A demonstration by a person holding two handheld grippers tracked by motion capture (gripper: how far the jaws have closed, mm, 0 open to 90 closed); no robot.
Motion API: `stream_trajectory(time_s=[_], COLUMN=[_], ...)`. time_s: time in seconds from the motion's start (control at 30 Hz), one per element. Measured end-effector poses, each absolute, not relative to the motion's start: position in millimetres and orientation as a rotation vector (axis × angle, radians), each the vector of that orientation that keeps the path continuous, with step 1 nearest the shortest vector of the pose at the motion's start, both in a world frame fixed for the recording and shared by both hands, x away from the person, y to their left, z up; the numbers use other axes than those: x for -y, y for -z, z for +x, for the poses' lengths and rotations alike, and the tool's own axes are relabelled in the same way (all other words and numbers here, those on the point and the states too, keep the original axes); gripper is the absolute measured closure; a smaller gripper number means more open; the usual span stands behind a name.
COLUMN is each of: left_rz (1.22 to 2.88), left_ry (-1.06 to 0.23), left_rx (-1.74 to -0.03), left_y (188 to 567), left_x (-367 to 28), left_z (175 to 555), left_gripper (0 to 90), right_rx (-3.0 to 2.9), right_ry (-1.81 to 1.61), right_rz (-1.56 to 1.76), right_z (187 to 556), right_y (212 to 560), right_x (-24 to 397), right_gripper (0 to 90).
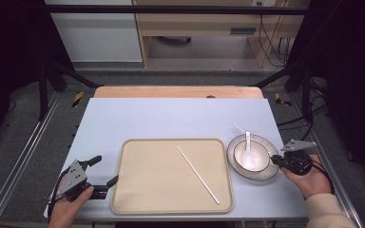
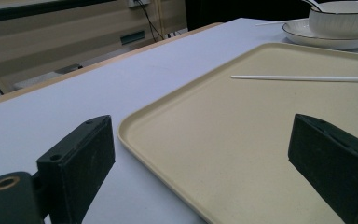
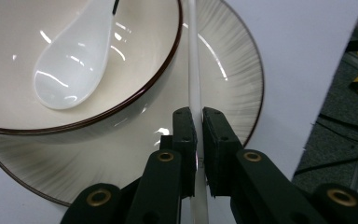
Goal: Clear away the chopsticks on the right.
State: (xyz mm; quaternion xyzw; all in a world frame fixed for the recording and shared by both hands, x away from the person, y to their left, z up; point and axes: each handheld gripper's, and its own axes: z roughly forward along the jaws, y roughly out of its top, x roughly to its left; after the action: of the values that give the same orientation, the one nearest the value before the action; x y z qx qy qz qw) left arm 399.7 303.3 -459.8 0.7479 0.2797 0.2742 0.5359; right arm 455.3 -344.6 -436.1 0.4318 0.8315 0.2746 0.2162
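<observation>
A white chopstick point(image 3: 192, 70) lies across the striped plate point(image 3: 223, 93) beside the bowl point(image 3: 9, 37), and my right gripper point(image 3: 199, 114) is shut on its near end. Its far tip point(image 1: 239, 127) pokes out past the plate's back edge. A white spoon point(image 3: 72, 65) rests inside the bowl. From above, the right gripper point(image 1: 278, 160) sits at the plate's right rim. A second white chopstick point(image 1: 197, 174) lies diagonally on the beige tray point(image 1: 157, 180). My left gripper point(image 1: 105, 170) stands open at the tray's left edge, its jaws point(image 2: 203, 154) straddling the tray corner with nothing between them.
The pale blue table top point(image 1: 171, 116) stretches behind the tray and the bowl. Its right edge runs close to the right hand point(image 1: 309, 180). Metal rails and dark floor flank the table, and wooden furniture point(image 1: 199, 28) stands beyond it.
</observation>
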Motion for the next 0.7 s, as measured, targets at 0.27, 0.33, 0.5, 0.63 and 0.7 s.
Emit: stream_trajectory(time_s=[0.27,0.33,0.5,0.63,0.7], left_rz=[1.78,1.78,1.787,1.785,1.783], left_ry=[-0.654,-0.656,-0.661,-0.662,-0.662], left_rx=[-0.667,-0.668,-0.669,-0.666,-0.666], left_y=[460,460,460,459,459], left_x=[-303,-303,-303,-304,-304], left_z=[400,400,400,399,399], left_gripper=[6.7,6.8,6.9,6.9,6.9], right_rx=[-2.021,-1.974,-2.049,-2.112,-2.139], right_ry=[-0.885,-0.957,-1.013,-1.023,-1.028], right_rz=[1.269,1.214,1.075,1.049,1.051], right_z=[422,401,370,364,365], right_y=[387,365,349,364,375], right_x=[350,332,265,225,209], right_gripper=[84.0,84.0,84.0,84.0,84.0])
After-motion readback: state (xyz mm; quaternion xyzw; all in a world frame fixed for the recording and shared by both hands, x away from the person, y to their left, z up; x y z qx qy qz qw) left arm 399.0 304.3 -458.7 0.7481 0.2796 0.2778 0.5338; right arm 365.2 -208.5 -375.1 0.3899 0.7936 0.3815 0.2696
